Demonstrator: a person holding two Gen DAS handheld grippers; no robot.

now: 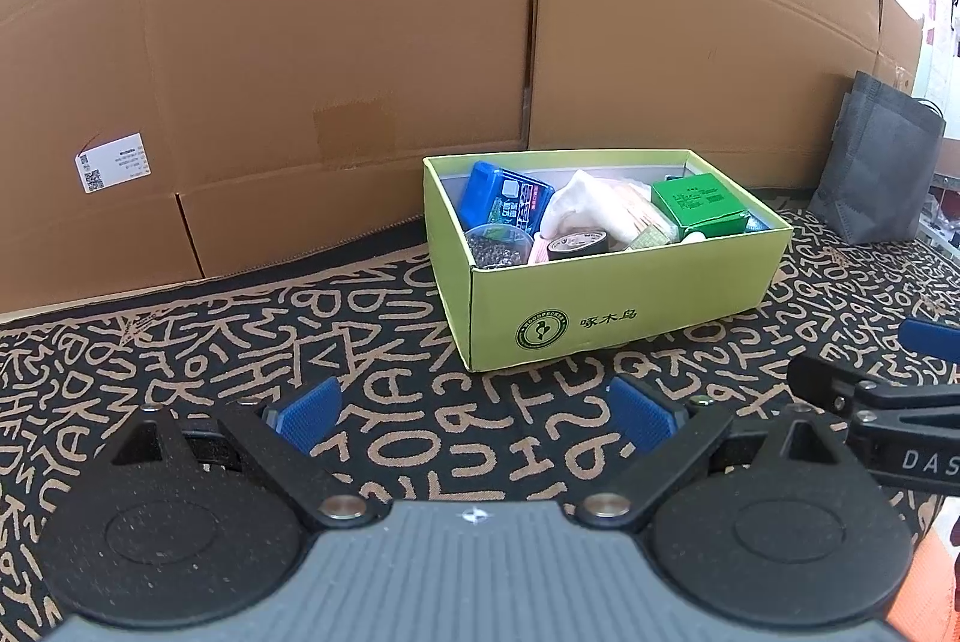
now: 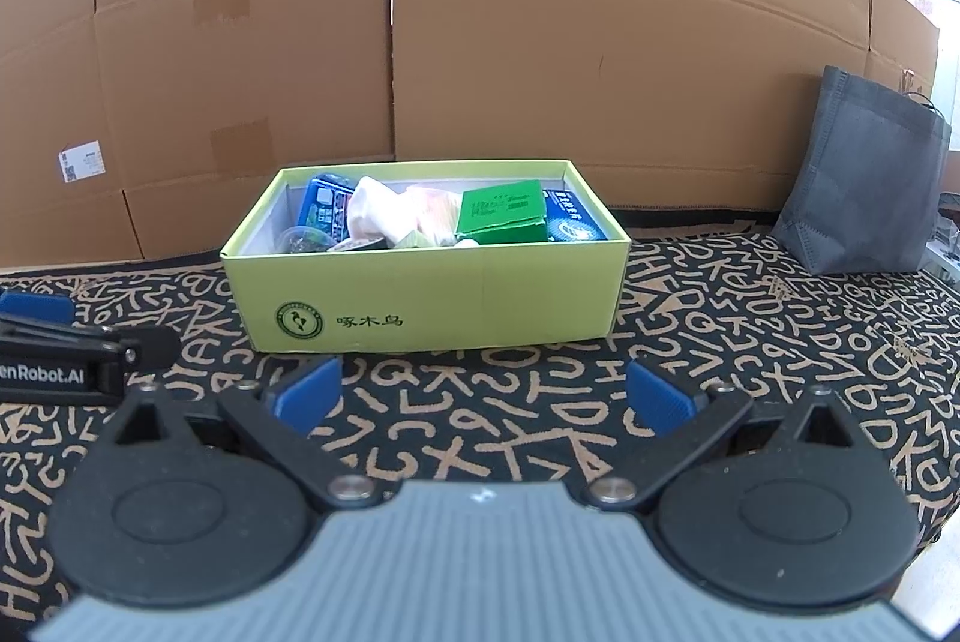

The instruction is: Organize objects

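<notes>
A lime-green cardboard box (image 1: 630, 306) stands on the patterned cloth and also shows in the right wrist view (image 2: 432, 294). It holds a blue pack (image 1: 504, 201), a white crumpled bag (image 1: 576, 204), a green carton (image 1: 699, 207), a roll of black tape (image 1: 579, 244) and a clear tub of small dark bits (image 1: 498, 246). My left gripper (image 1: 474, 414) is open and empty, a short way before the box. My right gripper (image 2: 480, 396) is open and empty, just in front of the box's near wall.
A wall of large brown cartons (image 2: 390, 42) stands behind the box. A grey fabric bag (image 2: 870, 180) leans at the right. The black-and-tan lettered cloth (image 2: 750, 342) covers the table. The other gripper shows at each view's edge.
</notes>
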